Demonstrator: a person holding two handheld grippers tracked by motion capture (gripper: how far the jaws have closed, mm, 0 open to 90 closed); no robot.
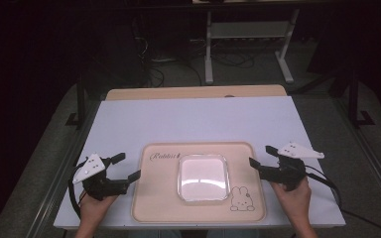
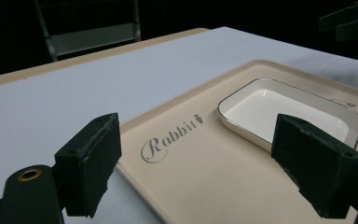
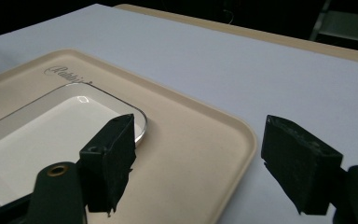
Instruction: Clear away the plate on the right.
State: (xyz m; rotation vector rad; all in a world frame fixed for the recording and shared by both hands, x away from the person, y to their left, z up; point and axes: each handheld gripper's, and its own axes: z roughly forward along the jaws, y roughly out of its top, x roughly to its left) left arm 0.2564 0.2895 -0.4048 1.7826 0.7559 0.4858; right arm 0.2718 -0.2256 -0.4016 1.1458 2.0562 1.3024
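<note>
The beige rabbit tray (image 1: 158,208) lies on the white table (image 1: 188,119) with a square white dish (image 1: 203,177) on it. Left gripper (image 1: 129,166) and right gripper (image 1: 259,154) flank its edges, jaws apart, empty. The step looks like release or approach; gripping next calls for straddling the rims.

So there's a beige rectangular plastic tray (image 1: 198,206) w/ rounded corners, flat on the white tabletop, lower center of the high view. "Rabbit" script sits at its upper left, a bunny drawing at its lower right. A white square glossy dish (image 1: 203,178) w/ a thin dark rim sits upright in the tray's middle, empty.
</note>
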